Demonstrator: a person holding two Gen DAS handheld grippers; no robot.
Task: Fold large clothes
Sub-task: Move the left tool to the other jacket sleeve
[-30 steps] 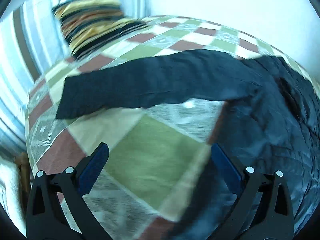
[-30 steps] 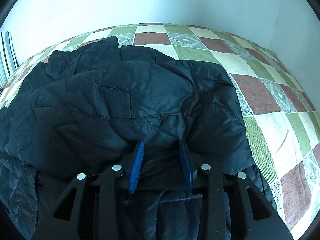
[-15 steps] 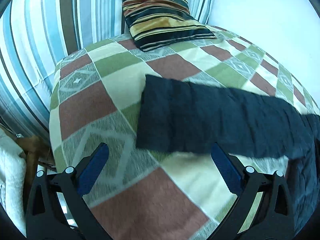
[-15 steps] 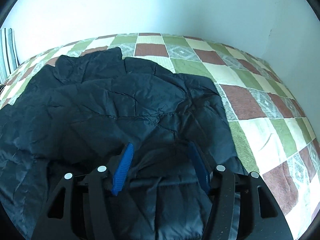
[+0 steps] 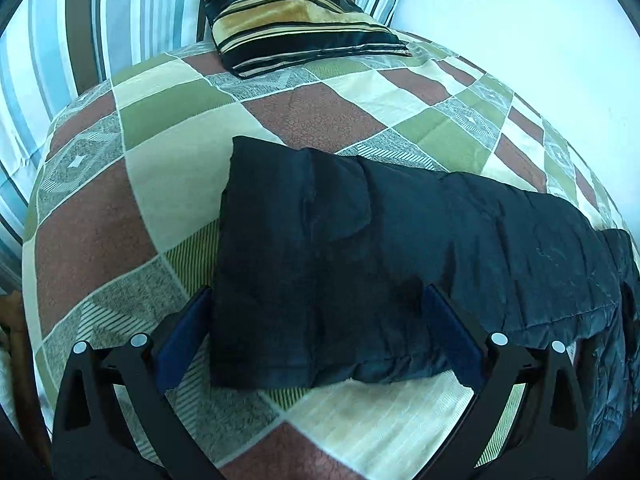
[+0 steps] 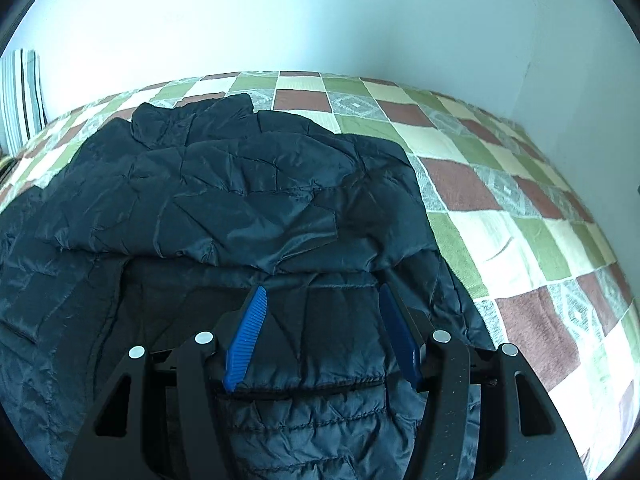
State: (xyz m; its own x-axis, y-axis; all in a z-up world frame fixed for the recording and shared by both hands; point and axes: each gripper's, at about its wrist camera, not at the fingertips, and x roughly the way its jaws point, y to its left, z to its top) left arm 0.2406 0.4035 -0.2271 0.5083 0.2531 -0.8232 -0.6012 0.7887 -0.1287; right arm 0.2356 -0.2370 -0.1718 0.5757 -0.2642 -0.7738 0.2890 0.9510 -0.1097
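A dark navy puffer jacket [image 6: 240,200] lies spread and crumpled on a checked bedspread [image 6: 520,220]. One long sleeve [image 5: 400,220] stretches out flat to the left, its cuff end toward the striped pillow. My left gripper [image 5: 316,292] hovers over that cuff end with its jaws wide open; the cuff lies between the blue pads [image 5: 184,336] in the picture, and they do not press it. My right gripper [image 6: 322,289] stands open just above the jacket's body near a zipper seam, with nothing pinched.
A striped gold and black pillow [image 5: 288,12] sits at the head of the bed against blue striped fabric [image 5: 80,40]. A white wall [image 6: 320,20] runs along the far side. The bed's left edge drops off near a wooden piece [image 5: 16,340].
My left gripper has travelled along the sleeve to its cuff end, still open. My right gripper's jaws have widened, let go of the jacket fabric, and lifted back a little.
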